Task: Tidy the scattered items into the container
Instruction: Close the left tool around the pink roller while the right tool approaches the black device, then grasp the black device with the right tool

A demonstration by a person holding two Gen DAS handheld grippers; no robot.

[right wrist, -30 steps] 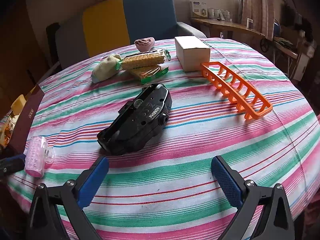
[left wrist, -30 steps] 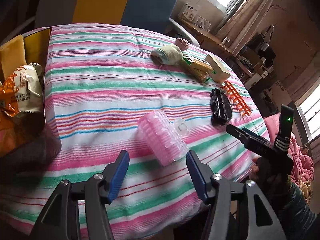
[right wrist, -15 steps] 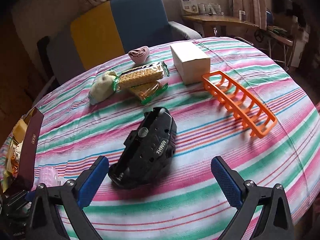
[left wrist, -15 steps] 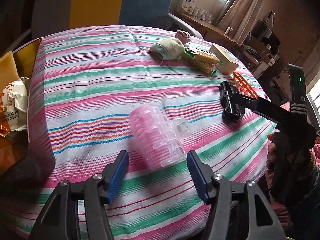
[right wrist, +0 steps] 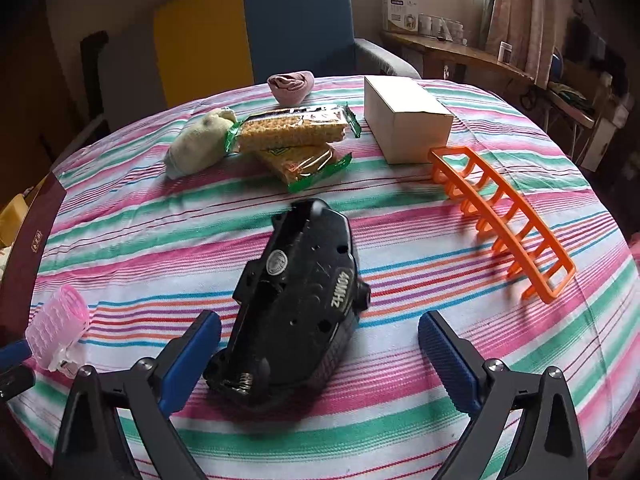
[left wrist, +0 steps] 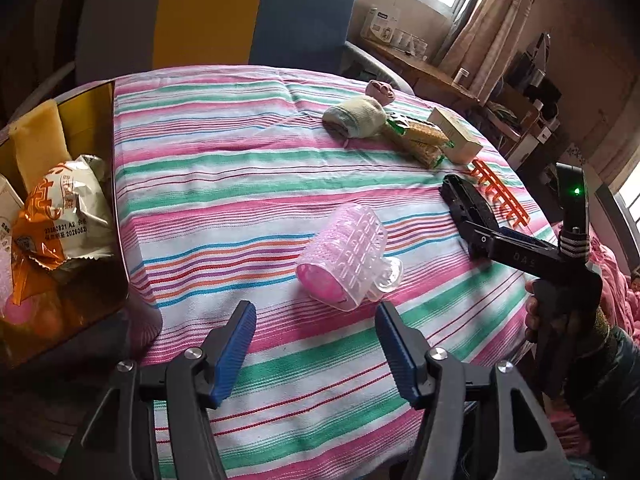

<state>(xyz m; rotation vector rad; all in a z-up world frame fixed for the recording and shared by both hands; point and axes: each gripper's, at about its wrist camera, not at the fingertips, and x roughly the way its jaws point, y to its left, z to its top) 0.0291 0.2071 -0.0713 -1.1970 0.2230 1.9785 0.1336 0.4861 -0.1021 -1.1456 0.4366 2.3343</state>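
Closing in since a second ago, both grippers stand spread and empty: left gripper (left wrist: 312, 350), jaws just widening, before the pink roller (left wrist: 344, 256); right gripper (right wrist: 320, 360), just narrowing, flanks the black casing (right wrist: 296, 304). Pickups appear imminent.

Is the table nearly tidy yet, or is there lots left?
Lots left. The box already holds snack packets. Nothing is gripped: the left gripper, jaws just opening, faces the pink hair roller, and the right gripper, just narrowing, straddles the black gadget. Socks, wafer packs, white carton and orange rack remain out.
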